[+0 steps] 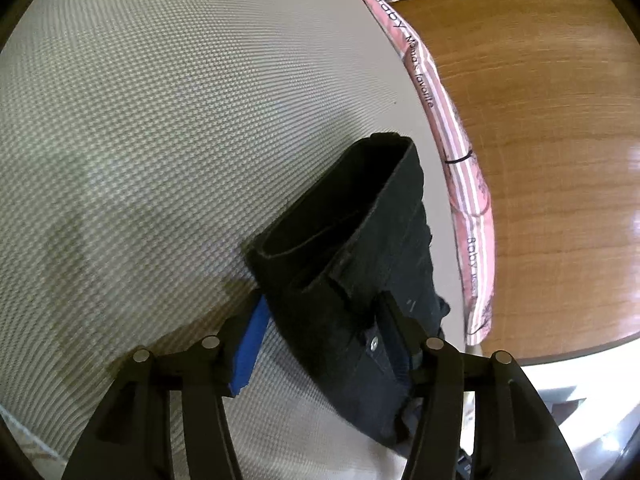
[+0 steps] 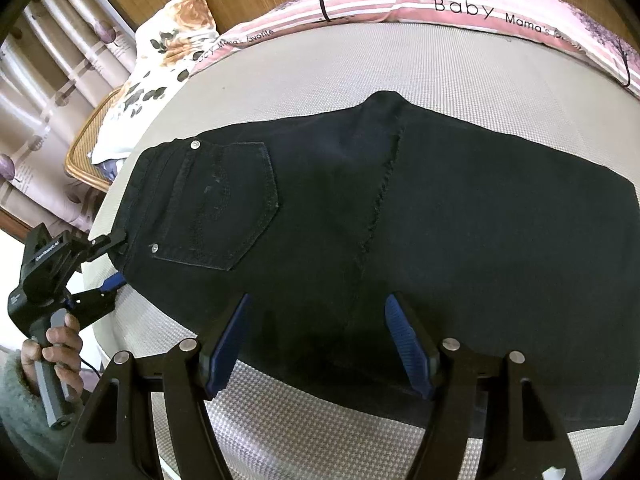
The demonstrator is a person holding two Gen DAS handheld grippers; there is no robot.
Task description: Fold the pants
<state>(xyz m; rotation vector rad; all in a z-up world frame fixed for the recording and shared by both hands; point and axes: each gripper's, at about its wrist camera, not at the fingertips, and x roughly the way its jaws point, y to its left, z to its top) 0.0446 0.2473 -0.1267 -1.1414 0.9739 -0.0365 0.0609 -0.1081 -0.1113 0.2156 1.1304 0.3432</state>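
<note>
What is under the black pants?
The black pants lie flat on a grey woven mat, which shows all around them. The mat beneath them is covered, so I cannot see whether anything else is hidden there.

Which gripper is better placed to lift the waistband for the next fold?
Left. The left gripper straddles the waistband of the black jeans; the right gripper hovers open over the near edge mid-garment.
</note>
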